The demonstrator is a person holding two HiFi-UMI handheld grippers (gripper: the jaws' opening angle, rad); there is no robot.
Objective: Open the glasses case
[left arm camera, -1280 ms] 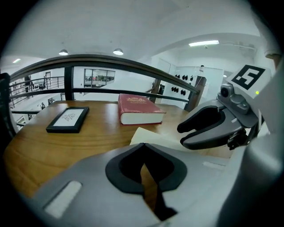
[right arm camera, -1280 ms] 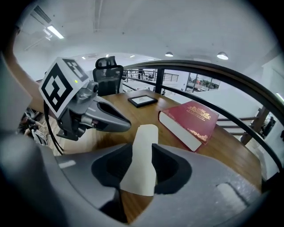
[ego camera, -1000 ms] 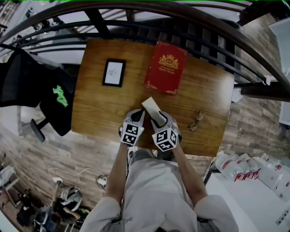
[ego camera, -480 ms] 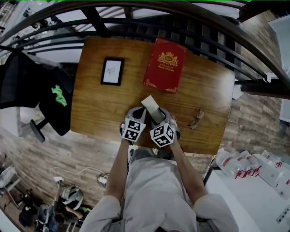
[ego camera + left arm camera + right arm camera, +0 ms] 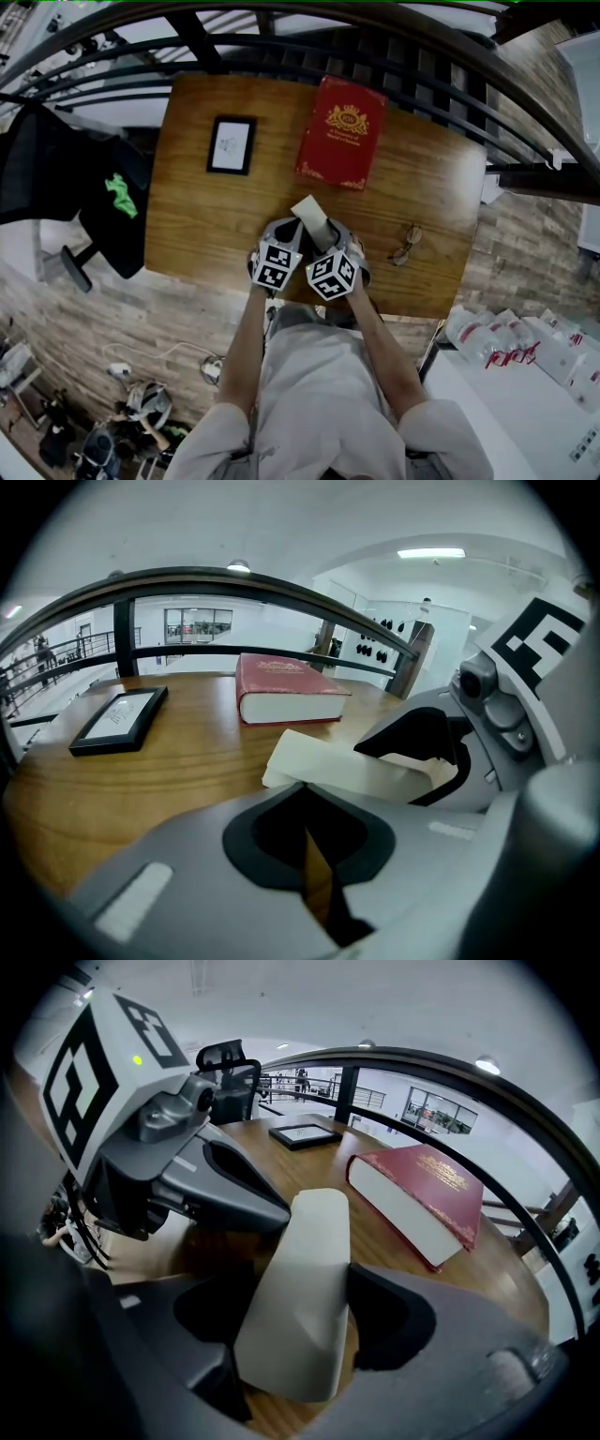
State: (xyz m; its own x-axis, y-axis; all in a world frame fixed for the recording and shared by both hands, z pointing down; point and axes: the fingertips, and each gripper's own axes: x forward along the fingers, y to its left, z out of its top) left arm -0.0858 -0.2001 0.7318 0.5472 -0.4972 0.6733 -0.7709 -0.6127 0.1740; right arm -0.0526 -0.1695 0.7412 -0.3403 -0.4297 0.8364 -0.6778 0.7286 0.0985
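The glasses case [image 5: 305, 1288] lay shut at the near edge of the table [image 5: 206, 225], about the middle, slanting away from me toward the far left. It looked like a cream, smooth, rigid shell. I judged it light and stiff, not fragile in itself, but slick enough to skate on the polished wood if pushed from one side only. The best hold seemed to be across its long sides, low on the body, which would leave the lid free to lift along the seam. I could not make that seam out. The right gripper [image 5: 328, 240] straddled the near end of the case. Its jaws were opening wide, the case stood between them, and I saw no pad clearly pressing on it. The left gripper [image 5: 305, 803] had its jaws together on nothing, with its tip just at the case's left flank. To the right, well apart, a pair of glasses [image 5: 405, 248] rested on the wood. At the far side lay a red book [image 5: 341, 136] and, left of it, a black picture frame [image 5: 232, 146].
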